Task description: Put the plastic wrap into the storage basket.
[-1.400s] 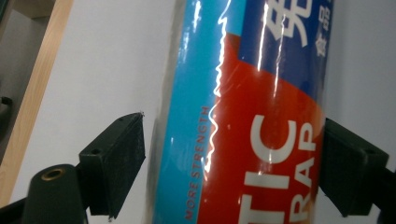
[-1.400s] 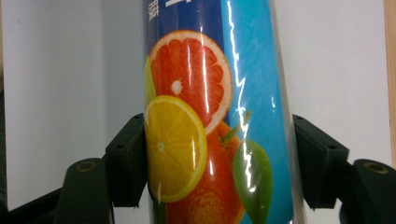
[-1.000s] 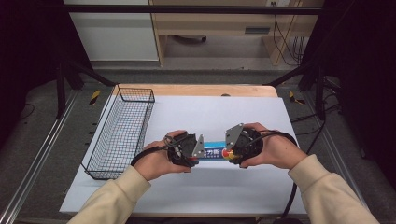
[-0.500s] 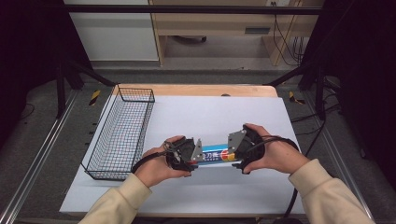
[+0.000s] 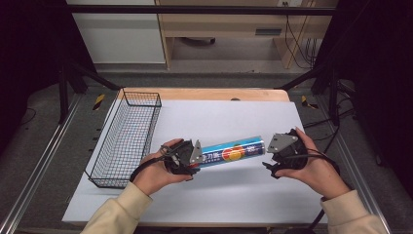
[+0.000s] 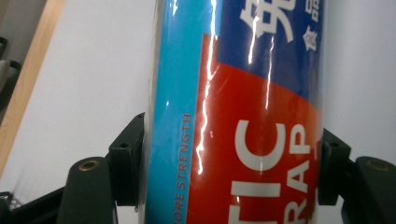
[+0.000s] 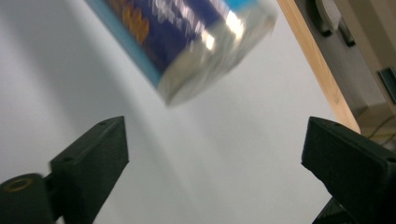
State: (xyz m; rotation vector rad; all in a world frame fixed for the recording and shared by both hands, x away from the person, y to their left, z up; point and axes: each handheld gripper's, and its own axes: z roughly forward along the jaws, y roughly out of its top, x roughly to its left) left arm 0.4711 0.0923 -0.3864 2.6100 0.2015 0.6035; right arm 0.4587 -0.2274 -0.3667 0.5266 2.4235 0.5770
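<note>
While left gripper (image 5: 187, 157) clamps glossy cylindrical roll (image 5: 233, 152), right gripper (image 5: 282, 155) gapes.

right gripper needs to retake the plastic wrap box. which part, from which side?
Take the free end of the plastic wrap box, jaws across its narrow width, coming in from the person's right along its length. The left gripper clamps the other end, and the right gripper stands open just off that free end.

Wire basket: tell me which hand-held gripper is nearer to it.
Left. The left hand-held gripper is just right of the basket, clamped on the plastic-wrap box. The right hand-held gripper is past the box's far end, open and apart from it.
</note>
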